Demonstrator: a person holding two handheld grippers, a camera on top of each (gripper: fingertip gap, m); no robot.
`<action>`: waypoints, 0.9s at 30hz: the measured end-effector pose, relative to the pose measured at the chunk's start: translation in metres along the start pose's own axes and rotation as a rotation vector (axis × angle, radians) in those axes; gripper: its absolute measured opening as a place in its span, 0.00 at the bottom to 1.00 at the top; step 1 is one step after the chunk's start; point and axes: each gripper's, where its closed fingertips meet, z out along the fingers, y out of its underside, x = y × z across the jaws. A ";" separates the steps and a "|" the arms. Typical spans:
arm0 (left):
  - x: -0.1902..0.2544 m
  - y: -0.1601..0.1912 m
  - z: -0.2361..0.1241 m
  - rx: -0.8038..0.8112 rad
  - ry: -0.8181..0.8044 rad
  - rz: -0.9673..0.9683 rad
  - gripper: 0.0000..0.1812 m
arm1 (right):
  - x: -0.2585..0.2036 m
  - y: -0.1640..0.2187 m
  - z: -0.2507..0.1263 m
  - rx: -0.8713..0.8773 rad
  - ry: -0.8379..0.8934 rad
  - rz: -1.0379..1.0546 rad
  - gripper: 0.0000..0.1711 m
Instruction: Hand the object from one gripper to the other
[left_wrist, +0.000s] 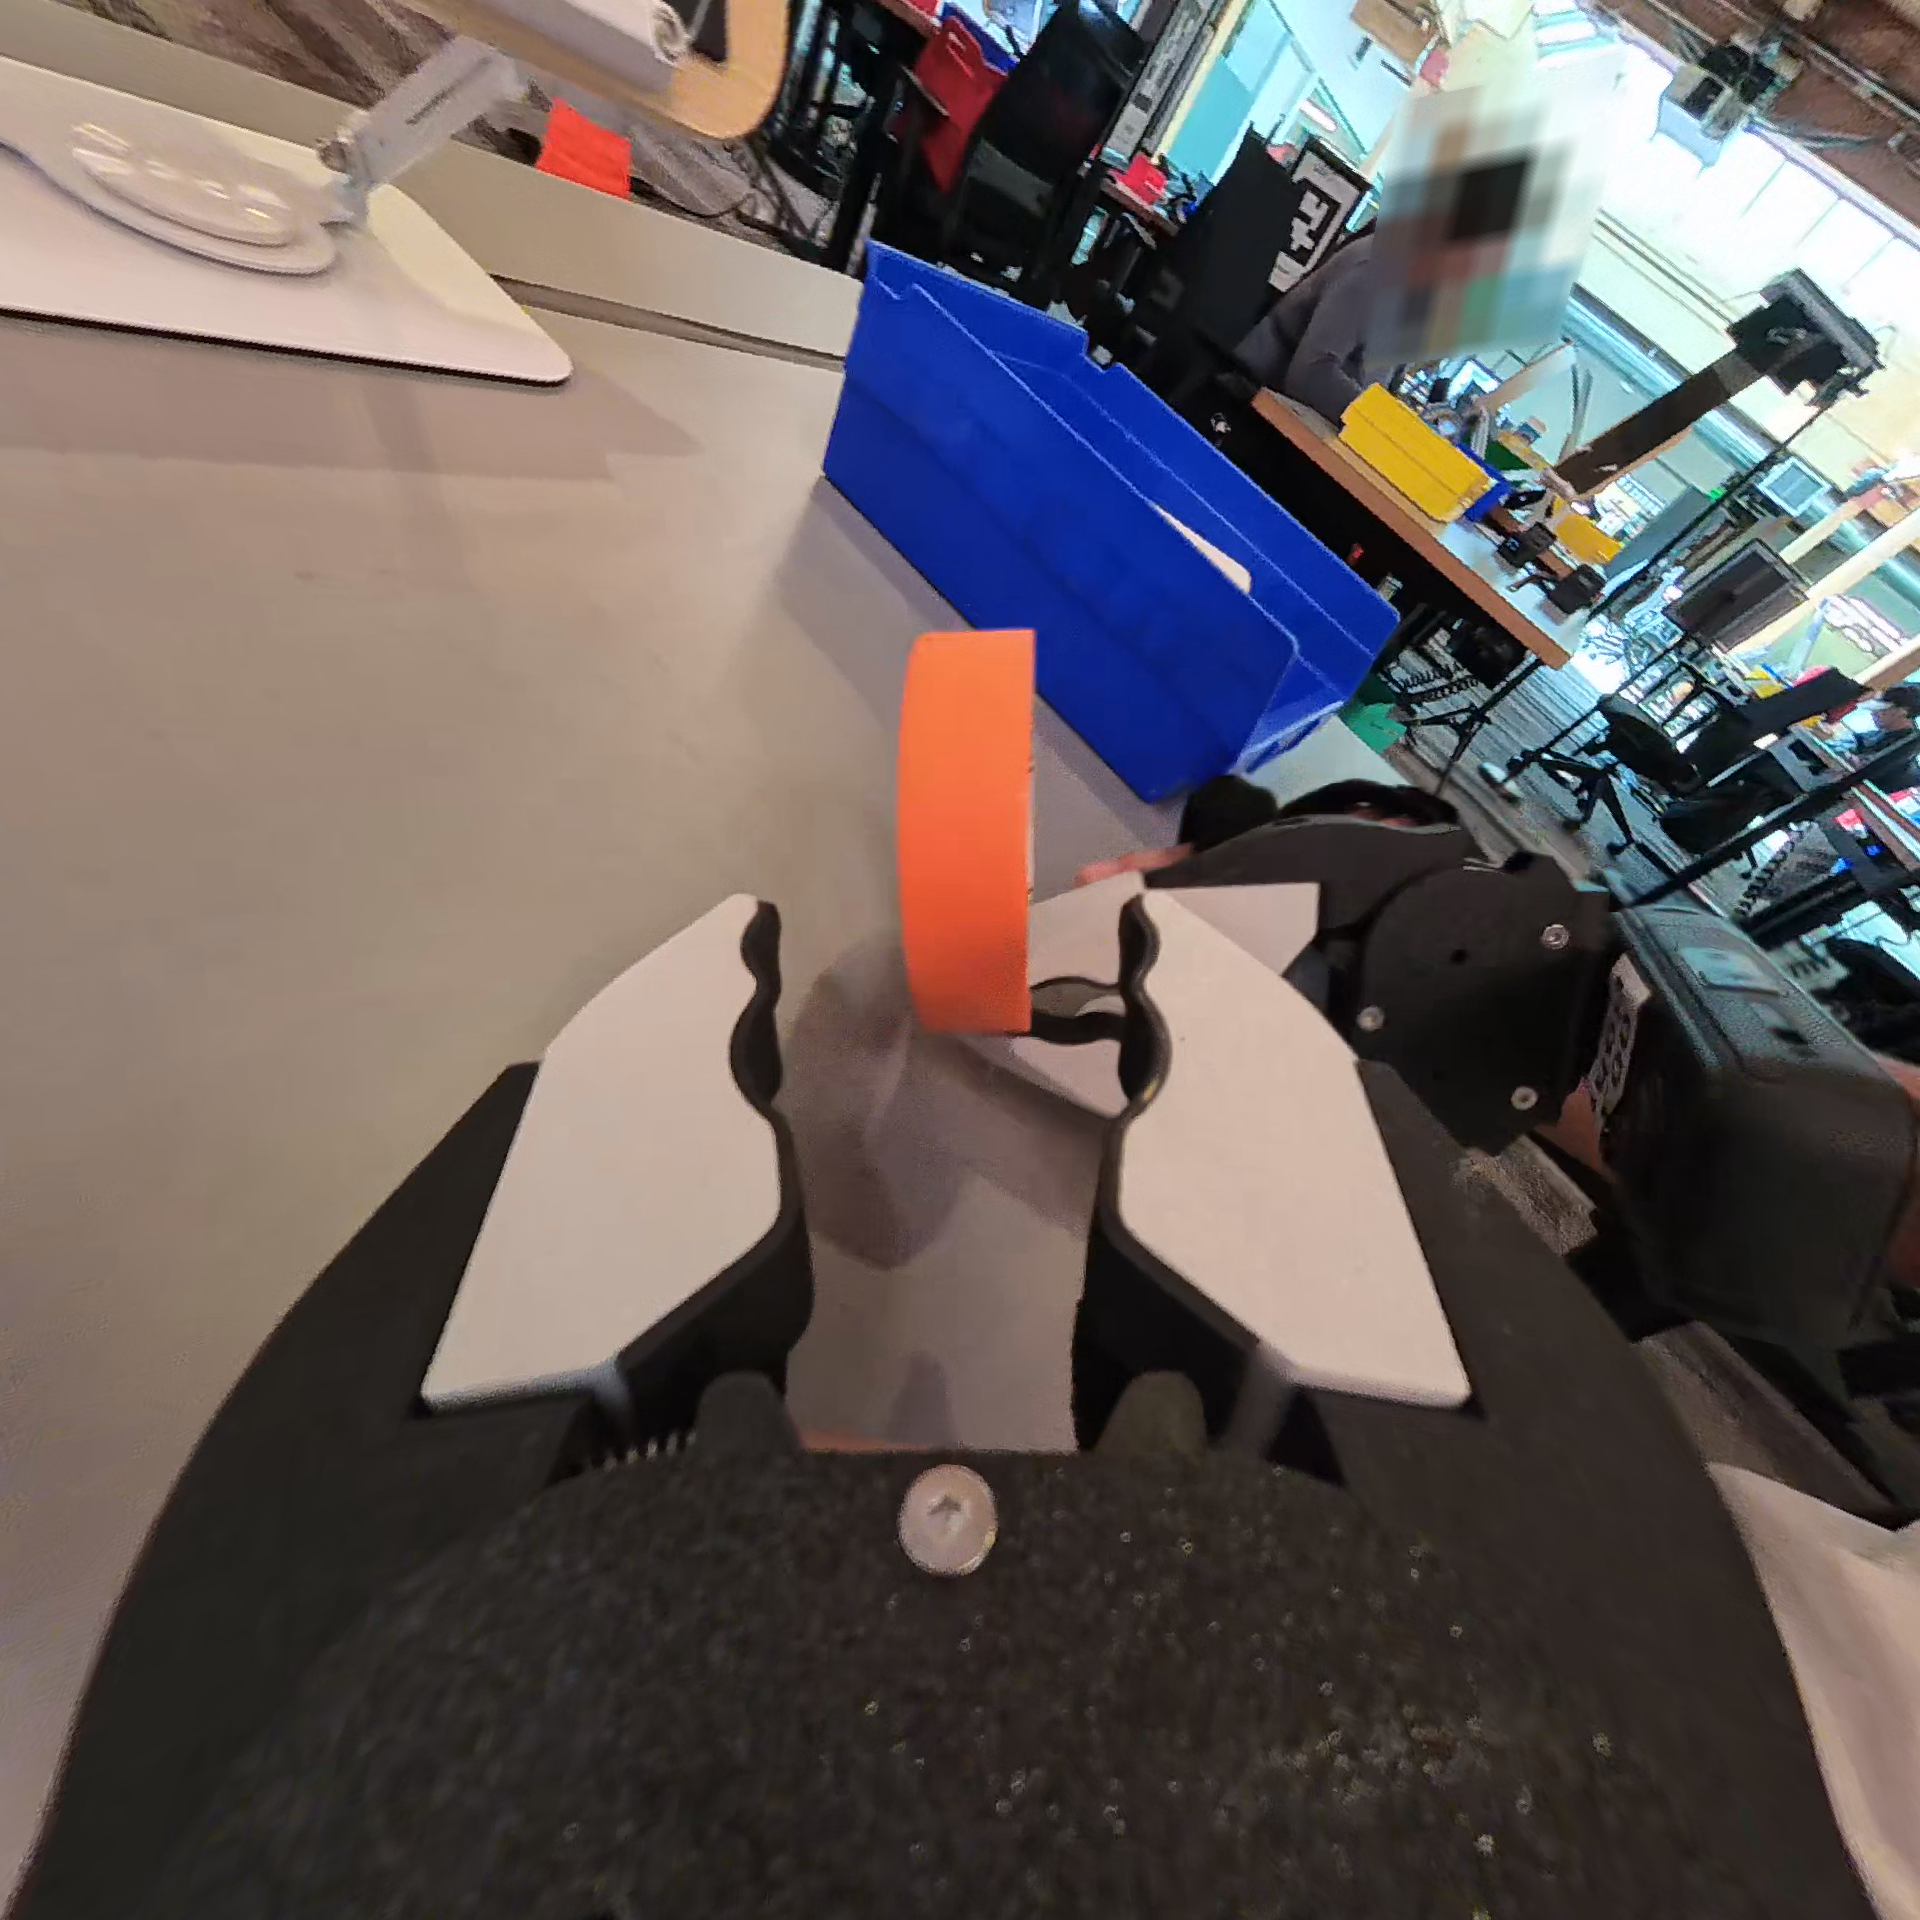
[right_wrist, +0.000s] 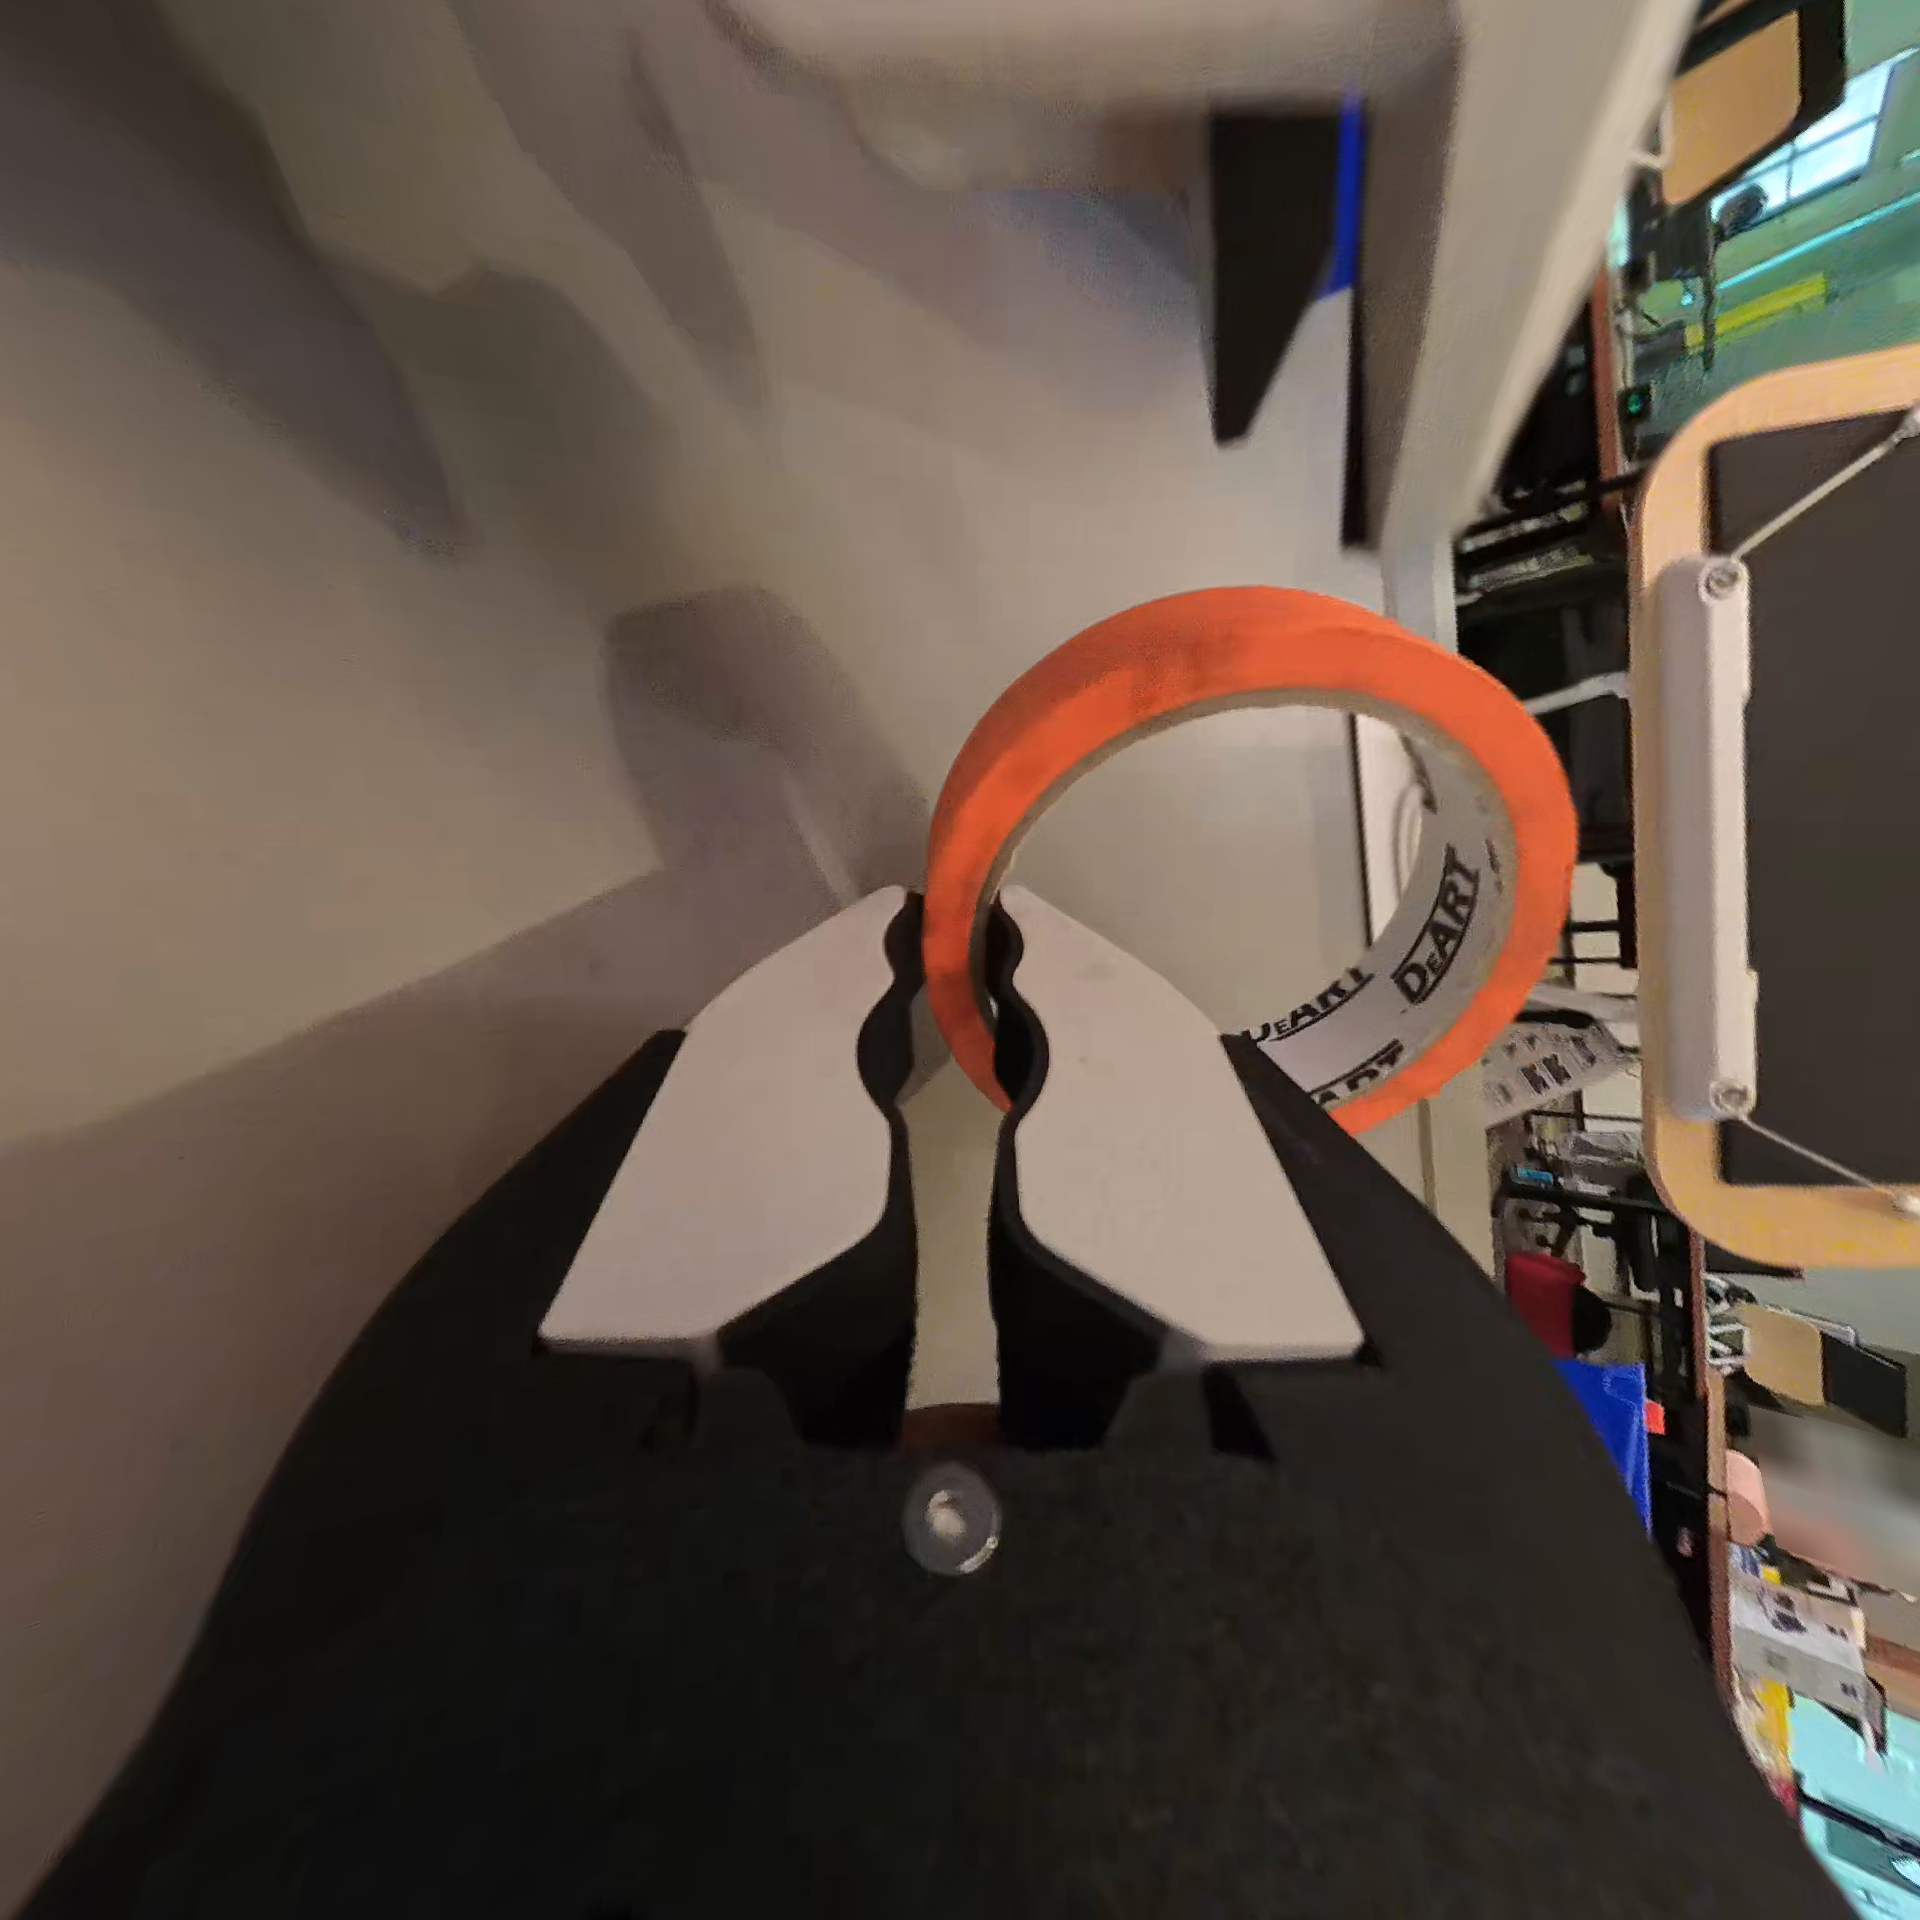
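Note:
An orange tape roll (left_wrist: 966, 831) hangs edge-on above the grey table (left_wrist: 364, 727). My left gripper (left_wrist: 948, 935) is open, and the roll's lower part sits between its fingertips, nearer the right finger, touching neither. My right gripper (left_wrist: 1081, 1013) reaches in from the right and holds the roll. In the right wrist view the right gripper (right_wrist: 961, 977) is shut on the rim of the tape roll (right_wrist: 1247, 644), one finger outside the ring and one inside. The roll's white inner face bears printing.
A blue bin (left_wrist: 1091, 540) stands on the table beyond the roll. A white board with a white lamp stand (left_wrist: 312, 312) lies at the far left. Desks, chairs and a person sit in the background. A wooden-framed panel (right_wrist: 1683, 831) is at the right. Some 8 cm of space lies between my two pairs of fingers.

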 end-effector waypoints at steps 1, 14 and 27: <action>0.003 0.002 0.002 -0.010 0.010 0.008 0.34 | -0.002 -0.004 0.001 0.008 -0.005 0.000 0.06; 0.011 0.009 0.003 -0.068 0.034 0.053 0.16 | -0.007 -0.031 -0.011 0.172 0.052 -0.033 0.10; 0.007 -0.036 -0.033 0.267 0.415 -0.505 0.15 | 0.079 -0.059 -0.106 1.027 -0.388 1.135 0.39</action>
